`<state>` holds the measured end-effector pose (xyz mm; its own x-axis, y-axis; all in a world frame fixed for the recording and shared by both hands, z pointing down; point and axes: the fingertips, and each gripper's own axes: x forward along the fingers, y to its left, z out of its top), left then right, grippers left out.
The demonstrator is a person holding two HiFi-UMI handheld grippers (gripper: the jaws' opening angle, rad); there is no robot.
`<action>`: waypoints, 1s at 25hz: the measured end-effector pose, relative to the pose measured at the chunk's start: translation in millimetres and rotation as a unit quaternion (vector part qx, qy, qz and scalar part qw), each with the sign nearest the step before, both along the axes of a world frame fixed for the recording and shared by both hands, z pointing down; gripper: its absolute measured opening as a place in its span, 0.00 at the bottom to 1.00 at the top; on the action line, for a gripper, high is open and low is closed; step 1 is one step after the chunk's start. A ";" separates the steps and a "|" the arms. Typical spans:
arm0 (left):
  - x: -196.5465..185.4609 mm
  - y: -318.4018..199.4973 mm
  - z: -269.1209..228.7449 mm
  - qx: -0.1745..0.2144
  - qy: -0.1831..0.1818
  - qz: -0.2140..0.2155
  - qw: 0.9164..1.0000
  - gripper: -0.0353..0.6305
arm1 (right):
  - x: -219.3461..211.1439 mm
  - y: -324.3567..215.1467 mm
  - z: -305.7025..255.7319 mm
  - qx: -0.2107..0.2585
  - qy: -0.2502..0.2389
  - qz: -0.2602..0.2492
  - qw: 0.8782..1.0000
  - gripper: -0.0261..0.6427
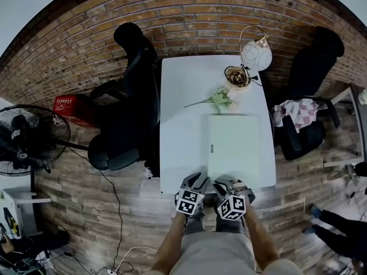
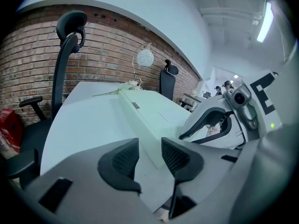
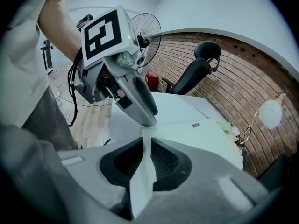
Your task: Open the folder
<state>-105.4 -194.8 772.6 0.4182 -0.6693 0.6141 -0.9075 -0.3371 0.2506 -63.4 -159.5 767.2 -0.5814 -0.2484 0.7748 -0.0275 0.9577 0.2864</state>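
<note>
Two claws sit at the white desk's (image 1: 183, 125) near edge: right claw (image 3: 147, 158) pinches the pale green folder's (image 1: 234, 145) front edge, left claw (image 2: 150, 154) spread beside it. Brick wall (image 1: 189, 10) behind, plank floor (image 1: 86, 211) around.

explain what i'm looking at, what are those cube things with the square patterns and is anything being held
No robot: a person holds a two-jaw gripper in each hand; the patterned cubes are part of them. One picture looks down from a head camera, the other two from cameras on each gripper. On the white table are a pale green folder, a flower and a lamp. The right gripper is shut on the folder's edge; the left gripper is open, the folder's corner ahead.
</note>
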 end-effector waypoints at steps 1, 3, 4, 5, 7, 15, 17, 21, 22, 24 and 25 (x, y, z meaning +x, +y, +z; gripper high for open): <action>0.2 -0.3 -1.7 0.000 -0.001 0.001 1.000 0.28 | 0.4 0.0 -2.8 -0.003 -0.006 0.004 1.000 0.12; -0.5 0.2 0.8 -0.003 -0.009 0.002 1.000 0.28 | -0.7 -0.7 -11.7 -0.005 -0.022 0.016 1.000 0.08; -1.4 1.0 3.5 -0.006 -0.012 0.003 1.000 0.28 | -1.8 -1.1 -16.6 -0.004 -0.028 0.020 0.999 0.07; -2.3 1.3 4.2 -0.008 -0.012 0.003 1.000 0.28 | -2.7 -1.4 -20.7 -0.001 -0.032 0.023 0.999 0.07; -2.7 0.8 2.1 -0.008 -0.011 0.003 1.000 0.28 | -2.4 -2.5 -27.6 0.003 -0.038 0.029 0.999 0.06; -2.1 2.4 4.6 -0.007 -0.018 0.009 1.000 0.28 | 2.9 -7.2 -48.0 0.019 -0.062 0.059 0.996 0.06; -0.9 2.7 3.3 -0.007 -0.018 0.013 1.000 0.28 | 4.6 -7.8 -50.7 0.023 -0.065 0.064 0.996 0.06; 1.4 4.3 3.9 -0.010 -0.019 0.019 1.000 0.28 | 7.8 -9.7 -57.6 0.029 -0.071 0.075 0.994 0.05; 1.9 4.3 3.9 -0.009 -0.019 0.019 1.000 0.28 | 8.5 -10.1 -60.6 0.032 -0.075 0.078 0.994 0.05; 2.4 3.4 2.7 -0.007 -0.019 0.020 1.000 0.29 | 10.3 -11.6 -68.1 0.039 -0.082 0.087 0.992 0.05; 2.1 3.3 3.0 -0.006 -0.020 0.020 1.000 0.29 | 11.4 -12.4 -72.4 0.042 -0.086 0.091 0.991 0.05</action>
